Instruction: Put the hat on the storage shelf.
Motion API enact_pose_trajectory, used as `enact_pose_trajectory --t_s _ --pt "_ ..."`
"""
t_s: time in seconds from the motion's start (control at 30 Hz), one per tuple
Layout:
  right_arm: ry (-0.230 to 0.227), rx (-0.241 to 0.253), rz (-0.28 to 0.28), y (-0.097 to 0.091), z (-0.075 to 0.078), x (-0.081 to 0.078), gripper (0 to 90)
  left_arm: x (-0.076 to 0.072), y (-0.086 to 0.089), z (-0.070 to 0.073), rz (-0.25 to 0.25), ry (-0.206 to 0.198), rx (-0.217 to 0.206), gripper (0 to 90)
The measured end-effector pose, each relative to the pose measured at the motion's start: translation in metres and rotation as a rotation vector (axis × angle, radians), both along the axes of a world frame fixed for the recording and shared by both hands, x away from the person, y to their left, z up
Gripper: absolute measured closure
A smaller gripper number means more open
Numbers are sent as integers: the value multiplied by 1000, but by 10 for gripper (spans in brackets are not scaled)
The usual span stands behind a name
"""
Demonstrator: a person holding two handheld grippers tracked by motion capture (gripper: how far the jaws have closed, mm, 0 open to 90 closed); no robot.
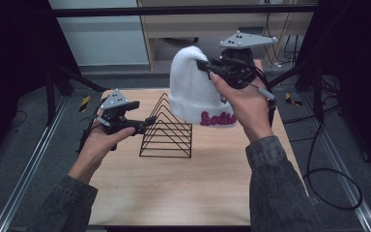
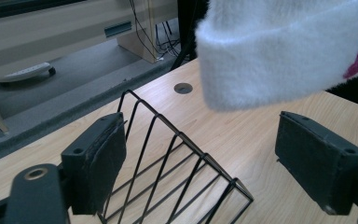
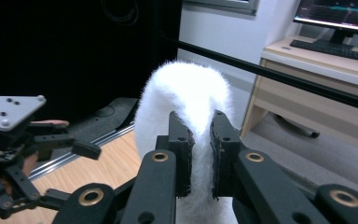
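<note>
Hat (image 1: pixel 195 92) above table (image 1: pixel 174 188) — behind wire rack (image 1: pixel 166 128)

1. The high view looks forward and down from above the person's side, taking in the whole wooden surface (image 1: pixel 174 188), both forearms, the wire rack (image 1: pixel 166 128) and the floor and furniture beyond.
2. The left gripper view rides low and close over the surface, looking along its own fingers (image 2: pixel 98 163) across the rack (image 2: pixel 177 163) toward the far edge, with the white hat (image 2: pixel 279 51) hanging at the top.
3. The right gripper view sits higher, facing roughly level, very close to the hat (image 3: pixel 186 93) between its fingers (image 3: pixel 182 144).
4. All three share the hat; the high and left gripper views share the rack. The right gripper view also catches the left gripper (image 3: pixel 23 140).
</note>
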State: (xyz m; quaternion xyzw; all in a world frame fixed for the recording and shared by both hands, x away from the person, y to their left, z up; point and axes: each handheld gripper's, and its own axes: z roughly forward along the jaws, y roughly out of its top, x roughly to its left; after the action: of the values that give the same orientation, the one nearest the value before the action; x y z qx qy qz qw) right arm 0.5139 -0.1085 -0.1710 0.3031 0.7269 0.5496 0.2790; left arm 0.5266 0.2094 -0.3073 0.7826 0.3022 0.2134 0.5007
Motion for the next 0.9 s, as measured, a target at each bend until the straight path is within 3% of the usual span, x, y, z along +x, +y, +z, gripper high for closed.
enact_pose_trajectory --t_s 0.2,0.3,0.67,0.77,0.83,0.9 --pt "1 -4 39 20 8 7 818 7 -2 6 -32 7 -22 220" --pt "3 -9 58 31 10 10 818 11 -3 7 -37 11 -11 229" --pt "23 -12 118 54 11 17 817 28 -1 0 -31 61 0 231" --pt "36 -7 131 57 13 20 817 32 0 -1 -55 84 -12 370" --pt "45 -8 144 59 13 22 817 33 0 -1 -55 83 -12 547" --pt "53 -13 148 61 13 24 816 34 0 -1 -63 91 -4 670"
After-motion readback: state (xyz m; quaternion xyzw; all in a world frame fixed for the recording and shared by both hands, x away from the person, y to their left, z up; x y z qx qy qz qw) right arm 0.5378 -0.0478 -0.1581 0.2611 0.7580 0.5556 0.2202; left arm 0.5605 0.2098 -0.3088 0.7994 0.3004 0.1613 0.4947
